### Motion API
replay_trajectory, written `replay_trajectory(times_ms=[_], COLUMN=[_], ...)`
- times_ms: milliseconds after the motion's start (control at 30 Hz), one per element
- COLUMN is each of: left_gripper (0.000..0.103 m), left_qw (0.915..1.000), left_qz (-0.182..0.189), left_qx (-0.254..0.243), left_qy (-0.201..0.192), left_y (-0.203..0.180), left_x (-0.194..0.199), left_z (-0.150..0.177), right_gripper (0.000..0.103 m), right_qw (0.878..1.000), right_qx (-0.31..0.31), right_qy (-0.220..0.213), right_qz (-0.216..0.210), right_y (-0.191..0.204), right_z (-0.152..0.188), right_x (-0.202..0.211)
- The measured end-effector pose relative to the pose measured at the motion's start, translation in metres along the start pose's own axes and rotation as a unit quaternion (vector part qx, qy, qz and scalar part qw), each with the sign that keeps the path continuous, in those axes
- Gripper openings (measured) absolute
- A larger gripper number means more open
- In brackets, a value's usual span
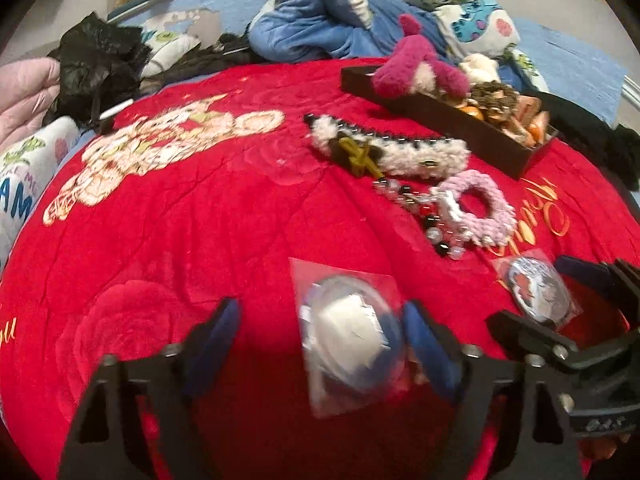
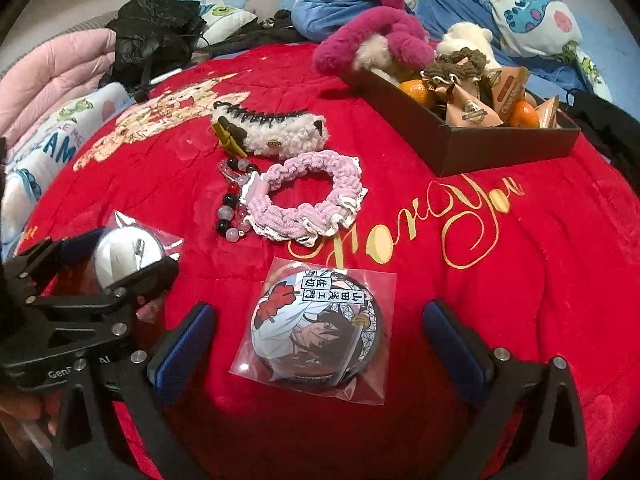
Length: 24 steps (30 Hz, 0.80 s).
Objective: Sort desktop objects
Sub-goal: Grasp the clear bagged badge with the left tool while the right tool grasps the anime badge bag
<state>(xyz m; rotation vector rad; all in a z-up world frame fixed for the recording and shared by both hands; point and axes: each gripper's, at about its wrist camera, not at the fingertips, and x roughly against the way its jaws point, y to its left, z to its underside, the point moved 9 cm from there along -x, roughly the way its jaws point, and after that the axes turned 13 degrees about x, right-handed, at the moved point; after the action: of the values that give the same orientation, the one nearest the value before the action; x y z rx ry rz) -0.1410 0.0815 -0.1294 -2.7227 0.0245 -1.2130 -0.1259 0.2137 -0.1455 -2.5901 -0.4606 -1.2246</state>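
A round badge (image 1: pixel 352 340) in a clear sleeve lies pale back up on the red blanket (image 1: pixel 180 240), between the fingers of my left gripper (image 1: pixel 320 340). Its edge is against the right pad (image 1: pixel 424 344), while the left pad stands apart, so the gripper is open. The right wrist view shows that left gripper (image 2: pixel 128 254) around the silver badge (image 2: pixel 120 256). An anime badge (image 2: pixel 316 332) in a sleeve lies between the wide-open fingers of my right gripper (image 2: pixel 320 336), untouched. The right gripper (image 1: pixel 532 292) also shows at the left view's edge.
Beyond the badges lie a pink scrunchie (image 2: pixel 308 200), a bead bracelet (image 2: pixel 236 208) and a fluffy white hair clip (image 2: pixel 276 136). A black box (image 2: pixel 500 144) at the back right holds snack packs, oranges and a pink plush toy (image 2: pixel 380 40). A black bag (image 2: pixel 156 28) sits back left.
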Motion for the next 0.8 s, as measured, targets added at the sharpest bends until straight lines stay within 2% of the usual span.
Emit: replay_trajectory(times_ms=[33, 67, 133, 167, 233, 267, 433, 800], left_gripper=[0.060, 0.053, 0.033, 0.028, 0.019, 0.017, 0.009, 0.007], left_qw=[1.0000, 0.9999, 0.9996, 0.9995, 0.9993, 0.9993, 0.9993, 0.9982], left_qz=[0.000, 0.004, 0.013, 0.017, 0.021, 0.021, 0.031, 0.052], left_qx=[-0.005, -0.011, -0.019, -0.022, -0.025, -0.024, -0.006, 0.020], left_qy=[-0.007, -0.010, -0.015, -0.015, -0.019, -0.020, -0.021, -0.021], left_y=[-0.002, -0.004, -0.007, -0.009, -0.010, -0.010, -0.006, -0.003], left_x=[0.003, 0.004, 0.007, 0.008, 0.010, 0.011, 0.015, 0.024], left_z=[0.000, 0.001, 0.001, 0.001, 0.001, 0.002, 0.002, 0.000], right_gripper=[0.099, 0.096, 0.085, 0.083, 0.068, 0.062, 0.060, 0.057], right_qw=[1.000, 1.000, 1.000, 1.000, 1.000, 1.000, 0.999, 0.998], right_qx=[0.000, -0.001, -0.009, -0.013, -0.021, -0.026, -0.040, -0.054], right_qy=[0.001, 0.001, -0.001, -0.002, -0.005, -0.006, -0.011, -0.027], right_qz=[0.003, 0.006, 0.008, 0.006, 0.004, 0.010, -0.006, -0.025], right_y=[0.000, -0.001, -0.004, -0.006, -0.009, -0.013, -0.021, -0.021], right_z=[0.000, -0.001, -0.001, -0.001, -0.002, -0.001, 0.001, 0.000], right_x=[0.000, 0.000, 0.003, 0.004, 0.006, 0.007, 0.012, 0.021])
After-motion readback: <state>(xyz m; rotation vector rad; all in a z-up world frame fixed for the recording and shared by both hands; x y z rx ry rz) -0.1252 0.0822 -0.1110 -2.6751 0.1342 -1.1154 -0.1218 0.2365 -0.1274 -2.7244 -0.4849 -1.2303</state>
